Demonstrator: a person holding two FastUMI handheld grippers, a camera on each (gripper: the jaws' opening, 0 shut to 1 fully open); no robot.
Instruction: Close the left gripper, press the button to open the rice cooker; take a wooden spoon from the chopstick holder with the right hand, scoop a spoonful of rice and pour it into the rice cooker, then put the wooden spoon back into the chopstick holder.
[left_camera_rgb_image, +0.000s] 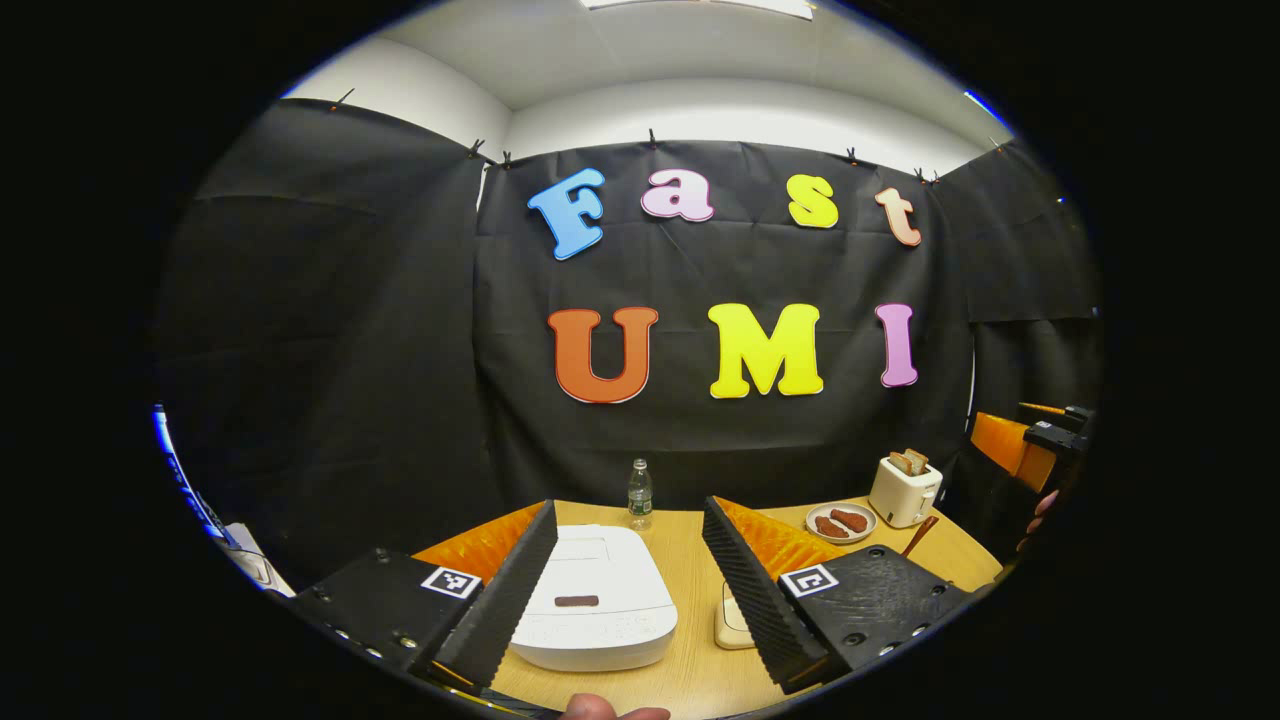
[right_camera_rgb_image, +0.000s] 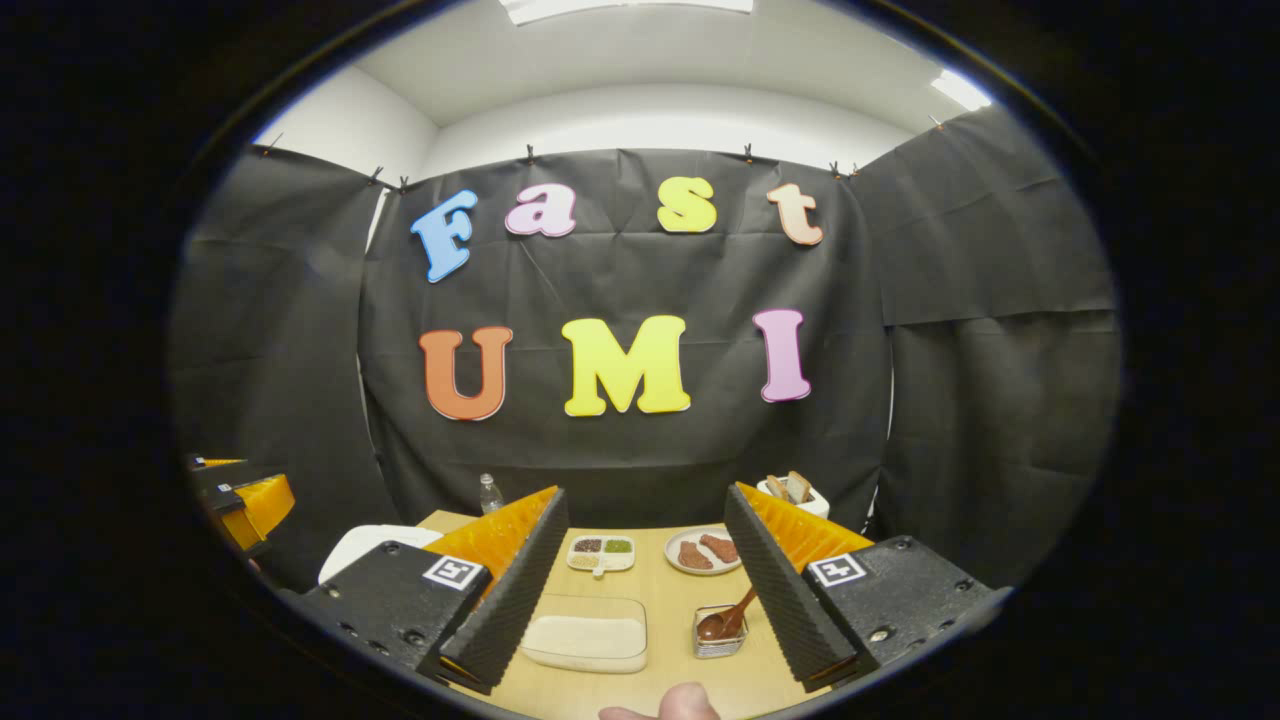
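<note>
The left hand-held gripper (left_camera_rgb_image: 628, 565) hangs with its fingers spread wide, gripping nothing. Just ahead of it and framed between those fingers sits the white, rounded plastic rice cooker (left_camera_rgb_image: 594, 597) on the pale wooden desk (left_camera_rgb_image: 690, 570), lid down. The small dark bar-shaped button (left_camera_rgb_image: 576, 601) on its near top face looks stiff and springy, so it probably wants a firm push from pressed-together fingertips; the cooker seems heavy enough not to slide.

The right hand-held gripper (right_camera_rgb_image: 645, 570) is likewise spread and empty. Ahead and slightly right of it stands the small clear square chopstick holder (right_camera_rgb_image: 719, 634), with the brown wooden spoon (right_camera_rgb_image: 728, 617) leaning in it. Light, rigid and smooth, the spoon is best pinched on its slim upper handle. Ahead and slightly left lies the clear shallow tray of white rice (right_camera_rgb_image: 586, 631).
</note>
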